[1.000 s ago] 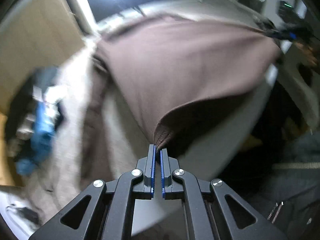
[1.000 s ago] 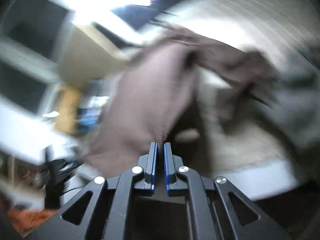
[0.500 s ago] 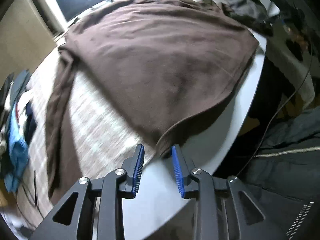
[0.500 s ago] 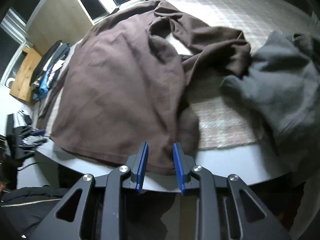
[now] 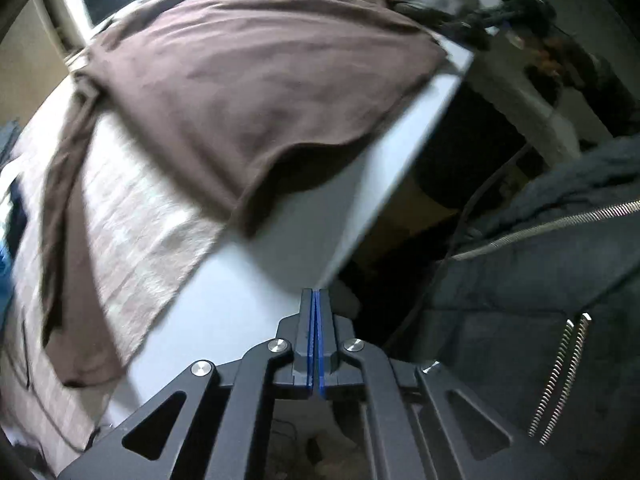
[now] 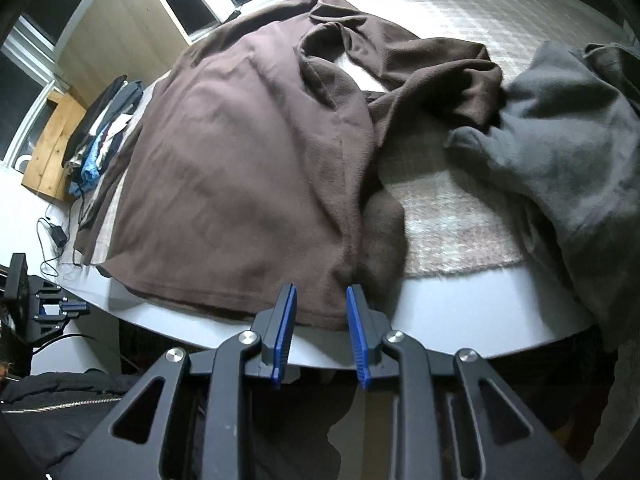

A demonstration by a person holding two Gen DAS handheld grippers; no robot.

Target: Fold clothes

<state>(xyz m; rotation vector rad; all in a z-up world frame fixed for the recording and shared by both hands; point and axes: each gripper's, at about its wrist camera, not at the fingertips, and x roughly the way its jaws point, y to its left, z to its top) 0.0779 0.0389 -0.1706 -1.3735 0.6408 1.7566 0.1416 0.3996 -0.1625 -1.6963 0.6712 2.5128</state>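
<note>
The large brown fleece-like cloth garment [image 6: 240, 184] looks soft and matt, as does the grey fuzzy cloth garment [image 6: 560, 152]. They lie on a pale checked woven cloth cover [image 6: 452, 224] over a smooth white tabletop [image 6: 460, 312]. The black matt plastic right gripper [image 6: 320, 320] carries ribbed blue pads [image 6: 285, 332] and shiny metal screws.

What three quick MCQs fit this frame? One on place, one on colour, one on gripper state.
1. Where does the grey garment lie relative to the brown garment in the right wrist view?
A. To its right
B. Under it
C. To its left

2. What colour are the pads of the right hand-held gripper?
A. Red
B. Blue
C. White

3. How does the left hand-held gripper stand?
A. Open over the hem
B. Shut on the brown garment
C. Shut on nothing

Key: 1 A, the grey heap sits at the right of the table. 2 B, both pads show blue. 3 C, the pads meet with no cloth between, short of the hem.
</note>
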